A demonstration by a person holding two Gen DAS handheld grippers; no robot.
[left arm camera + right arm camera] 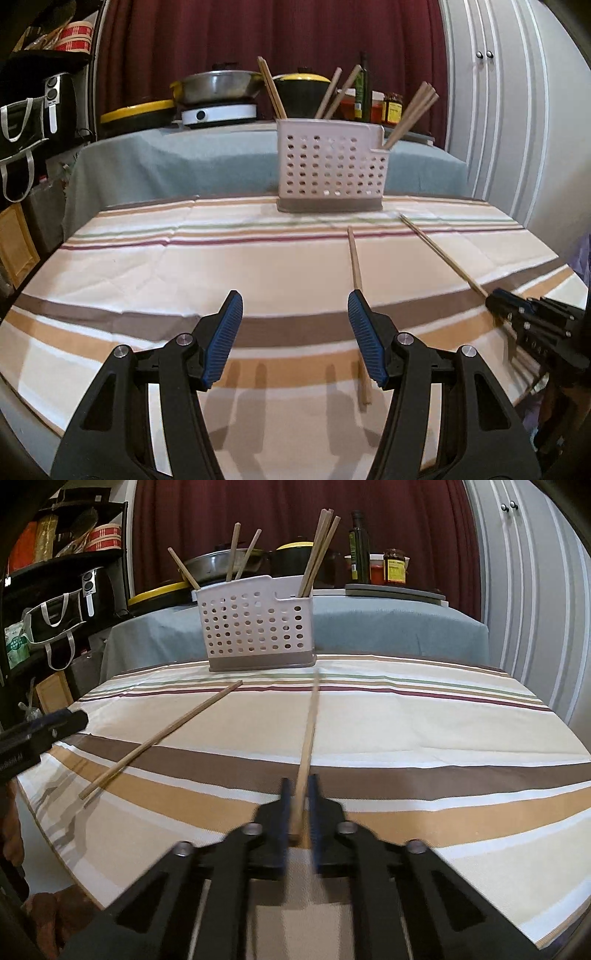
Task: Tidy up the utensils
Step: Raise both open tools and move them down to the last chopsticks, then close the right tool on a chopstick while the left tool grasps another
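While left hand-held gripper [295,339] gapes, right [298,805] pinches chopstick [308,734].

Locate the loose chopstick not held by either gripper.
The loose chopstick lies flat on the striped tablecloth, ahead of the open left gripper near its right finger, short of the white utensil caddy.

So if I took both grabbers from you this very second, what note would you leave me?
Right gripper: shut on a chopstick, tip aimed at the caddy.
Left gripper: open, holding nothing.
White utensil caddy: at the table's far edge, several chopsticks already standing in it.
Left to do: drop the held one in, then fetch the loose chopstick lying on the striped cloth.
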